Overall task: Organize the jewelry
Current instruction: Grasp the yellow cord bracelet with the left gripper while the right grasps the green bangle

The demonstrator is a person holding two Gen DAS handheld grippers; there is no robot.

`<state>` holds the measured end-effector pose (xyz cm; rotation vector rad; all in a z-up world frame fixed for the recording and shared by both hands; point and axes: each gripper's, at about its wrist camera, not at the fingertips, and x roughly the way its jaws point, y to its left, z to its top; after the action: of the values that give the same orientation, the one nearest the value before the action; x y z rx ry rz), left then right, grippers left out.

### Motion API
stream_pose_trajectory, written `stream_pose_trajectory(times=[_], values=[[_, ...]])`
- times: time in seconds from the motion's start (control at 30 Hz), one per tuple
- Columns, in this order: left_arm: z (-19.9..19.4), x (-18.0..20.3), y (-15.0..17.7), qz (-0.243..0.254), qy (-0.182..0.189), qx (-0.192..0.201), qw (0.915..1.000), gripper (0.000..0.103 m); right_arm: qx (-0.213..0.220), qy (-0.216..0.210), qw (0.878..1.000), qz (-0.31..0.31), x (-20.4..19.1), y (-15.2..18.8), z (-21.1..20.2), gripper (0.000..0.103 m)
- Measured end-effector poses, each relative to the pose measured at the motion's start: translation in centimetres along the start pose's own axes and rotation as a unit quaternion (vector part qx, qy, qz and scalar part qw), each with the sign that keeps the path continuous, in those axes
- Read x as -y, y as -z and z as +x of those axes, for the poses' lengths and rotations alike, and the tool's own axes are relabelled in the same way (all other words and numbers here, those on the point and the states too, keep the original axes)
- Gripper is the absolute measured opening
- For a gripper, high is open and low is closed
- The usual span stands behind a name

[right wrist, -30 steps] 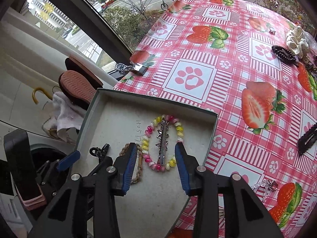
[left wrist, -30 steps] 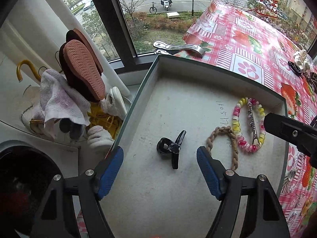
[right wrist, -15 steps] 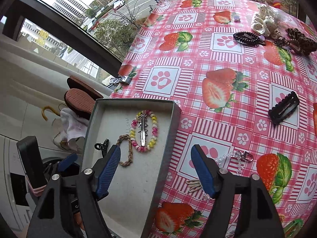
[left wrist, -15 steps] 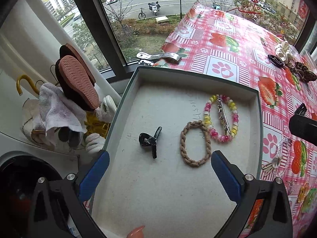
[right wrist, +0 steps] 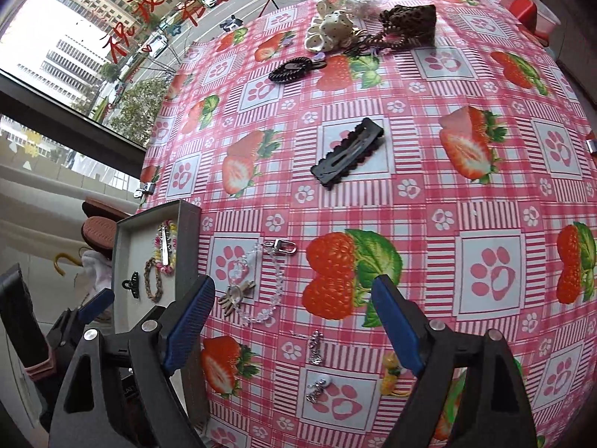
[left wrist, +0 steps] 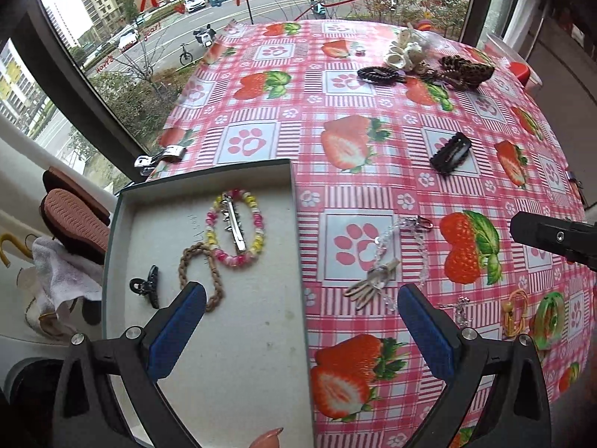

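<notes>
1. Your left gripper (left wrist: pixel 300 317) stands wide open with nothing between its blue pads; it hangs over the right edge of the grey tray (left wrist: pixel 298 224).
2. Your right gripper (right wrist: pixel 293 321) is still opening and holds nothing; below it is the strawberry tabletop (right wrist: pixel 410 201).
3. In the tray lie a beaded bracelet (left wrist: pixel 257 240) around a silver hair clip (left wrist: pixel 234 226), a braided brown band (left wrist: pixel 216 280) and a small black claw clip (left wrist: pixel 147 285).
4. Just beside the tray, on the tabletop, lies a clear bead chain (left wrist: pixel 388 242). A black snap clip (right wrist: pixel 347 153) lies farther away.
</notes>
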<state>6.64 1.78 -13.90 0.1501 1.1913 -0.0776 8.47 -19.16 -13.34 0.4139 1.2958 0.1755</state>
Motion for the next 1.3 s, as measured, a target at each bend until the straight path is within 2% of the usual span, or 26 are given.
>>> stream_pose_trajectory(times=[0.27, 0.6, 0.97, 1.03, 1.23, 1.27, 1.3], values=[[0.8, 6.3, 1.0, 0.055, 0.042, -0.035, 0.997, 0.103, 0.002, 0.053, 0.997, 0.056, 7.4, 2.7, -3.3, 0.088], [1.3, 12.2, 2.5, 0.113, 0.085, -0.061, 0.9881, 0.103, -0.024, 0.098, 0.988, 0.113, 13.8, 6.7, -4.9, 0.088], [3.1, 17.1, 2.1, 0.171, 0.104, -0.068, 0.9773, 0.103, -0.047, 0.138, 0.982, 0.117, 16.6, 8.9, -4.3, 0.088], [3.5, 17.8, 2.0, 0.183, 0.1, -0.069, 0.9755, 0.096, -0.049, 0.146, 0.982, 0.112, 16.9, 9.0, -4.0, 0.088], [4.6, 19.4, 1.8, 0.206, 0.097, -0.074, 0.971, 0.096, -0.056, 0.153, 0.981, 0.104, 17.2, 9.1, -3.3, 0.083], [4.8, 19.6, 1.8, 0.21, 0.098, -0.075, 0.9699, 0.093, -0.057, 0.155, 0.981, 0.101, 17.2, 9.2, -3.2, 0.08], [4.9, 19.9, 1.9, 0.216, 0.096, -0.075, 0.9688, 0.084, -0.058, 0.158, 0.981, 0.098, 17.2, 9.2, -3.0, 0.077]])
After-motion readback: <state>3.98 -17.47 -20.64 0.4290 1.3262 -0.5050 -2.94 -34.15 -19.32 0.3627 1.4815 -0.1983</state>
